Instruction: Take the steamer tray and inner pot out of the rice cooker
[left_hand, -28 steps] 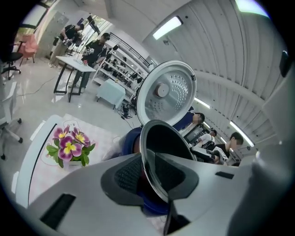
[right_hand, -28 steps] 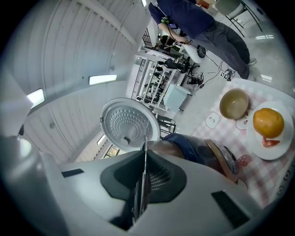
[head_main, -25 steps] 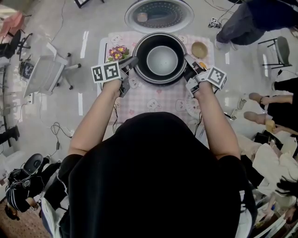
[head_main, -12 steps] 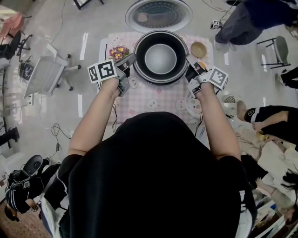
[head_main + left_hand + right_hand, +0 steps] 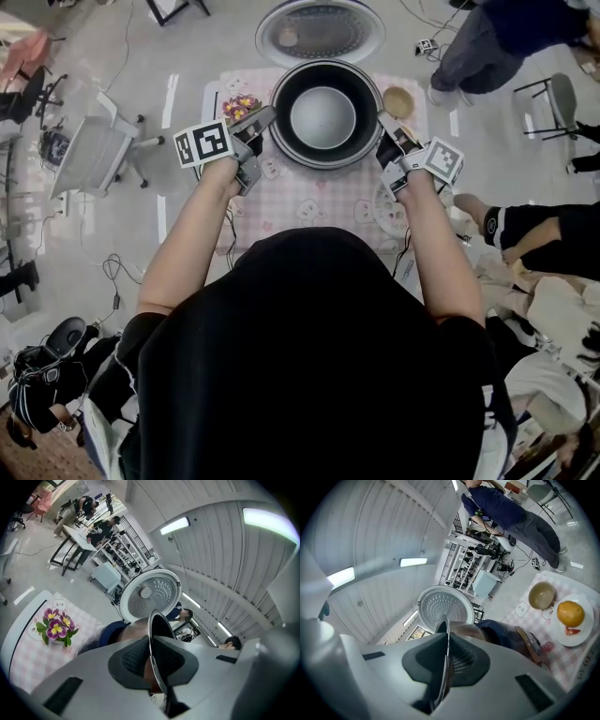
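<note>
The inner pot (image 5: 323,112), dark inside with a pale grey bottom, hangs between both grippers over the checked table. My left gripper (image 5: 266,119) is shut on the pot's left rim (image 5: 157,620), the thin metal edge pinched between its ribbed pads (image 5: 136,656). On the opposite side my right gripper (image 5: 382,123) is shut on the right rim (image 5: 446,630). The dark blue rice cooker body (image 5: 499,631) stands just below and behind the pot, with its round perforated lid (image 5: 319,28) swung open at the back. No steamer tray shows.
A pot of purple and yellow flowers (image 5: 237,105) stands at the table's back left. A small bowl (image 5: 401,99) and a plate with an orange (image 5: 571,616) sit to the right. An office chair (image 5: 94,150) stands left of the table, people stand right.
Both grippers and the inner pot have moved up and slightly away from me together. The left gripper's jaws now sit tight on the rim.
</note>
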`<state>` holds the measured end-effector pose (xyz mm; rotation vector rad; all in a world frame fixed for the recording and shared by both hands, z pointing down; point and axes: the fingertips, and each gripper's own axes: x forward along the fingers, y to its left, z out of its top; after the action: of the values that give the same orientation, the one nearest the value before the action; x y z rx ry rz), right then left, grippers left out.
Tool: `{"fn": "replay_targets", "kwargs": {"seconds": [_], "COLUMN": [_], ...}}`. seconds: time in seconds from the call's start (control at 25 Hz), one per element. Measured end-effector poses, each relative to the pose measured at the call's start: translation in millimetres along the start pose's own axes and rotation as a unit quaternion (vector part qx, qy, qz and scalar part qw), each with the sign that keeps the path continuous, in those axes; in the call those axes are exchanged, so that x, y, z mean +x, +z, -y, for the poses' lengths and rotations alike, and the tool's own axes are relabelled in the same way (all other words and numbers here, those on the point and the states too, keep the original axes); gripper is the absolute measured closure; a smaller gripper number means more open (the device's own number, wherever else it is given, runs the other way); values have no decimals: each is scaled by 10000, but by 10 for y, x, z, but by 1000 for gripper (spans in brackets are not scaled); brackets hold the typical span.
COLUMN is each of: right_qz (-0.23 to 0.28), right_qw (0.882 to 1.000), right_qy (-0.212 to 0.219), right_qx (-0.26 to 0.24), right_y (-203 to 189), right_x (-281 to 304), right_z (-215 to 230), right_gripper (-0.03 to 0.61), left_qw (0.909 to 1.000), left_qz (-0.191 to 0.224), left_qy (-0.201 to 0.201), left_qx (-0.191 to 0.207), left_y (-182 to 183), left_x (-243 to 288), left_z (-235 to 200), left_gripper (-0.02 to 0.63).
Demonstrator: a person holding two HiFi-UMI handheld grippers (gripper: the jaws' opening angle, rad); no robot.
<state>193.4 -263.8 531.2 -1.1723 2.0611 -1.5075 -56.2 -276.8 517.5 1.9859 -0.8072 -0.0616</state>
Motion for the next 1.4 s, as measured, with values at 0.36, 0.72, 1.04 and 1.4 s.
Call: {"fn": "replay_targets", "kwargs": {"seconds": [0.36, 0.72, 1.04, 1.4], "right_qz": [48, -39, -371, -939], "right_qw": [9999, 9988, 9967, 9908], "right_qy": [91, 408, 623, 895], "right_qx": [-108, -273, -357, -394], "right_y": [-90, -176, -376, -790], "right_x": [-139, -42, 174, 523], "right_z": [-212, -518, -830, -1097], "right_gripper": [554, 554, 554, 554], "left_qw": [9997, 9983, 9959, 9918], "left_qz": [103, 472, 857, 1218], "left_qy": [-197, -269, -54, 331], "left_qx": [83, 212, 279, 208], "left_y": [42, 181, 291, 275], "left_x": [-200, -541, -986, -1565], "left_z": [228, 374, 364, 172], "left_gripper": [569, 569, 569, 569]}}
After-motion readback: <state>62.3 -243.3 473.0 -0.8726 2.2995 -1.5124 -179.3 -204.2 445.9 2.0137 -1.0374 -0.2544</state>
